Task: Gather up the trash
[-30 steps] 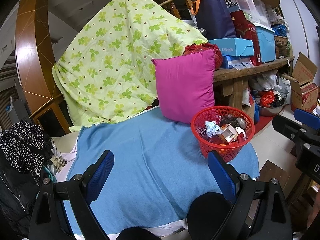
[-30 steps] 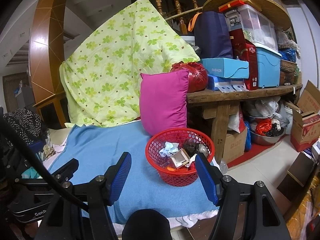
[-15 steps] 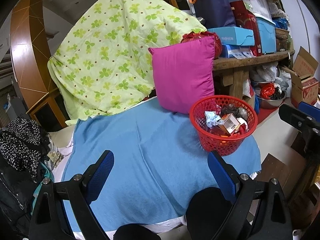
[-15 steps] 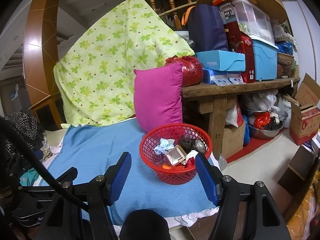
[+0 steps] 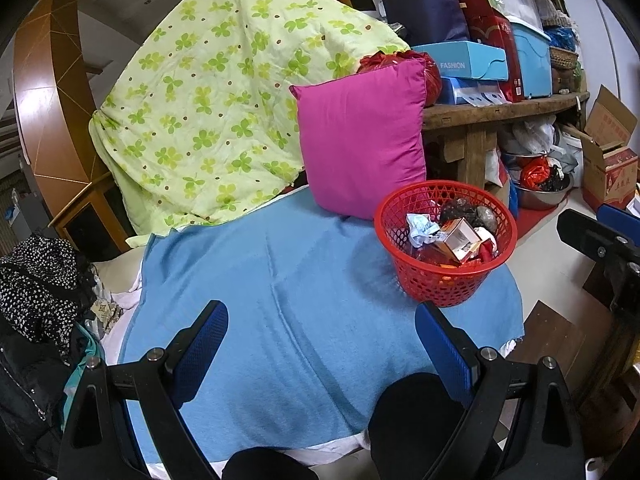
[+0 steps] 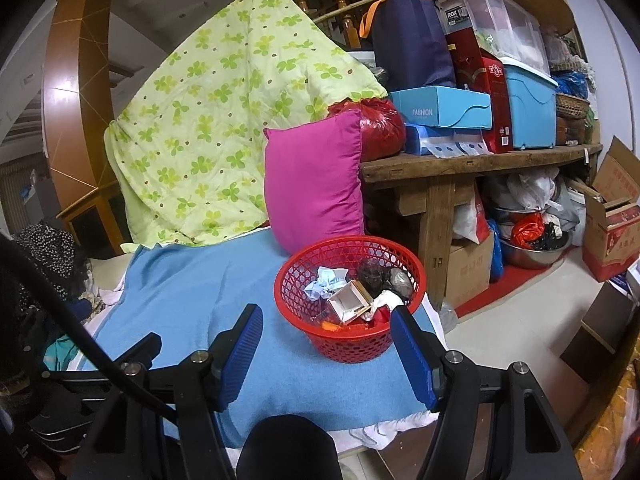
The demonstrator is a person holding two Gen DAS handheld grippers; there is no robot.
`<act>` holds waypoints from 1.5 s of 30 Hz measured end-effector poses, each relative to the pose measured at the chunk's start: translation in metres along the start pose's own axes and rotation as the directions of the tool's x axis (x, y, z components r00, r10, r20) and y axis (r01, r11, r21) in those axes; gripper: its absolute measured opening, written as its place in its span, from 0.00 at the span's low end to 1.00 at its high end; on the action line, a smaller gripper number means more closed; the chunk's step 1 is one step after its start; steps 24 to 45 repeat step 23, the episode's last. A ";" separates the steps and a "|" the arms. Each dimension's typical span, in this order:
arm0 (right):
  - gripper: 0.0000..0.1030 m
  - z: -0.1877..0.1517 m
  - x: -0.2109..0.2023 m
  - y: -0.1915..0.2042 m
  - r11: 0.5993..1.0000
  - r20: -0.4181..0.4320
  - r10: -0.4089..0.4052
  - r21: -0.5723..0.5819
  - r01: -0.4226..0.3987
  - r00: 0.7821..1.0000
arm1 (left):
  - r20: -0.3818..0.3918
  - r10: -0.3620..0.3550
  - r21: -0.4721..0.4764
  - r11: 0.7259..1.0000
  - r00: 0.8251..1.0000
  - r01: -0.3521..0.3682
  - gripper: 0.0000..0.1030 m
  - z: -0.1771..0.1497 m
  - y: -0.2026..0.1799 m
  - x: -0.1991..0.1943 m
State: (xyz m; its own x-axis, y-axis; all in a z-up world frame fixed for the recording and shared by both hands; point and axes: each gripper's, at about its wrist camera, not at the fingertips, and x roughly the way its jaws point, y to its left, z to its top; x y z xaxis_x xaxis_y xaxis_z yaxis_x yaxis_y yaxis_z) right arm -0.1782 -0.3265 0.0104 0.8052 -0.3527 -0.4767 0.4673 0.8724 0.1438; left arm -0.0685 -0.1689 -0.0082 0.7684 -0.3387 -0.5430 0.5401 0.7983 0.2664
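While both the left gripper (image 5: 320,344) and right gripper (image 6: 326,348) gape wide and empty, the trash-filled basket (image 6: 308,332) sits centre-frame on the blanket (image 6: 192,288).

Your left gripper (image 5: 320,344) and right gripper (image 6: 326,350) look alike: matte black angular arms, silver screw heads at the joints, blue ribbed pads (image 6: 240,354) lining the jaws. A black cable (image 6: 80,332) crosses near the right one.

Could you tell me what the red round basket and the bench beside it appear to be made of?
The red round basket looks like moulded plastic: glossy, with a regular lattice of holes through its wall. The long brown bench looks like unfinished, worn wood: matte surface, rough edges, visible grain and a pegged leg joint.
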 end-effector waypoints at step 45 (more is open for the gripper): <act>0.68 0.031 0.058 0.028 0.999 0.031 -0.035 -0.040 0.036 0.999 | 0.037 -0.097 -0.165 0.981 0.995 0.102 0.92 0.013 0.074 0.068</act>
